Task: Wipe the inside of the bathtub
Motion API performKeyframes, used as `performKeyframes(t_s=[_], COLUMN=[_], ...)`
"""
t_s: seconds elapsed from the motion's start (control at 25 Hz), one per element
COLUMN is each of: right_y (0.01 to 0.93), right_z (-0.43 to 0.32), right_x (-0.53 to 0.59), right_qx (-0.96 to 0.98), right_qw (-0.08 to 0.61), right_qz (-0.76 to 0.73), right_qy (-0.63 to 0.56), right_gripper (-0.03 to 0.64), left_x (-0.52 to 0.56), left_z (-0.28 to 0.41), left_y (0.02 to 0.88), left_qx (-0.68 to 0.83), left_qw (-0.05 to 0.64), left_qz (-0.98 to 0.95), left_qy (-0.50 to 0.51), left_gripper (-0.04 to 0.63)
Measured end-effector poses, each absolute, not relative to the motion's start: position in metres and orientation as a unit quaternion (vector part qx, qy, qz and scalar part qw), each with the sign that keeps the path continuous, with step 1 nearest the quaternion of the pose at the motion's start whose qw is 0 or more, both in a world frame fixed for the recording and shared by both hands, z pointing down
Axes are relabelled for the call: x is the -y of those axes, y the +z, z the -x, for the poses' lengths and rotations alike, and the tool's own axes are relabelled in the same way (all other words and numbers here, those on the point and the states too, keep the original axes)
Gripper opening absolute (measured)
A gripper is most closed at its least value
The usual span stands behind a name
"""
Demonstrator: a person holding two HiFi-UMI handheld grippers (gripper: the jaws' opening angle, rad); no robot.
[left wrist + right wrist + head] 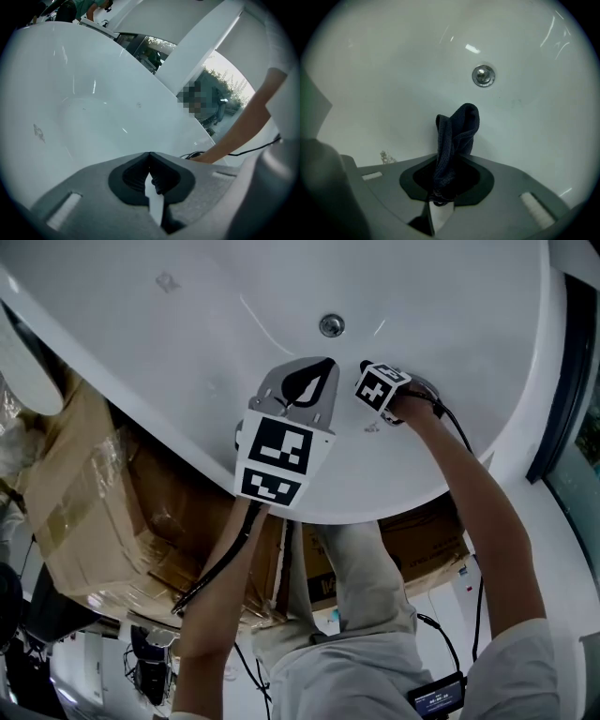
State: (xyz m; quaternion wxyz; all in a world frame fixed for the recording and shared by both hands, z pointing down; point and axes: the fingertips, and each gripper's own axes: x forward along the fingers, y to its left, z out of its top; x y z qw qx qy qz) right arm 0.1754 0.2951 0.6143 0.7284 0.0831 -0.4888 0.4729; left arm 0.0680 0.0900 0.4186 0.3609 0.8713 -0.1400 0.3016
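Wiping step: right gripper [449, 162] clamps a dark cloth [458, 126] inside the bathtub [384, 70] near the drain [483, 75], left gripper [150, 158] closed and empty; next, likely sweeping strokes.

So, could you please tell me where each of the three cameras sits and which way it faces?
Head view: on the person's head, looking steeply down into the bathtub; both forearms and the torso show.
Left gripper view: on the left gripper, looking along its shut, empty jaws across the tub wall toward windows; the right forearm shows.
Right gripper view: on the right gripper, looking down at the tub floor, jaws shut on a dark cloth; no body shows.
Shared: head and right gripper views both show the drain.
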Motion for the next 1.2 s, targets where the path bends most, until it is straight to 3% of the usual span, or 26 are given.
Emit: performKeyframes(t_s=[0.72, 1.2], right_y=[0.598, 0.566], right_z=[-0.082, -0.016], right_x=[-0.305, -0.295], right_qx=[0.525, 0.557], right_qw=[0.606, 0.472], right_qz=[-0.069, -0.057], right_qy=[0.593, 0.681], right_gripper=[0.069, 0.069], left_x=[-0.087, -0.082], left_z=[-0.068, -0.064], left_y=[0.418, 0.422], left_qx=[0.147, 0.160], left_qw=[0.372, 0.380], left_qz=[-0.868, -0.862], left_qy=[0.295, 0.295], left_gripper=[-0.002, -0.002])
